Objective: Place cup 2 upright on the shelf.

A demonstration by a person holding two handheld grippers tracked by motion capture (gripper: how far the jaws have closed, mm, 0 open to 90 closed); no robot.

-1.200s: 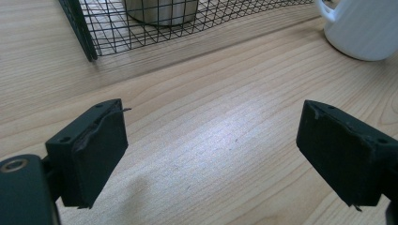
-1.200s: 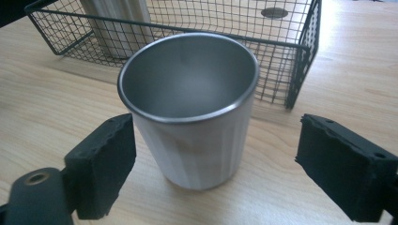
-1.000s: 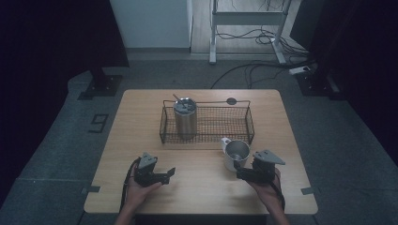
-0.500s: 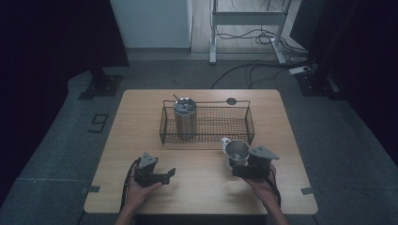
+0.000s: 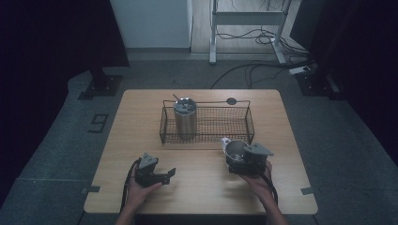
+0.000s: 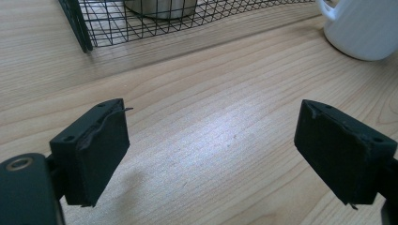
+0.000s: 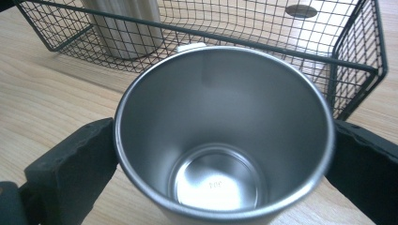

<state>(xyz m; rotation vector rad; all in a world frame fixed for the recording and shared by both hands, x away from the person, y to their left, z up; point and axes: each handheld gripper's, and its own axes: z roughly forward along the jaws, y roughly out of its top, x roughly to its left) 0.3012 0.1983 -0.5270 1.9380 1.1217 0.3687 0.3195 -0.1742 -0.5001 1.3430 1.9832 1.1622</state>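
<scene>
On a wooden table (image 5: pixel 202 197), just in front of a wire basket (image 5: pixel 206 124) holding a steel tumbler (image 5: pixel 185 117), the right gripper (image 7: pixel 220 154) stands spread wide around a steel mug (image 7: pixel 224 136), seemingly about to grasp it and needing to clamp, while the left gripper (image 6: pixel 211 154), empty, has been closing yet remains apart.

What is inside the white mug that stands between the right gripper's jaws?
The white mug holds nothing: its steel wall and round bottom are bare. The table under it is covered. The right gripper has a jaw on each side of it.
</scene>
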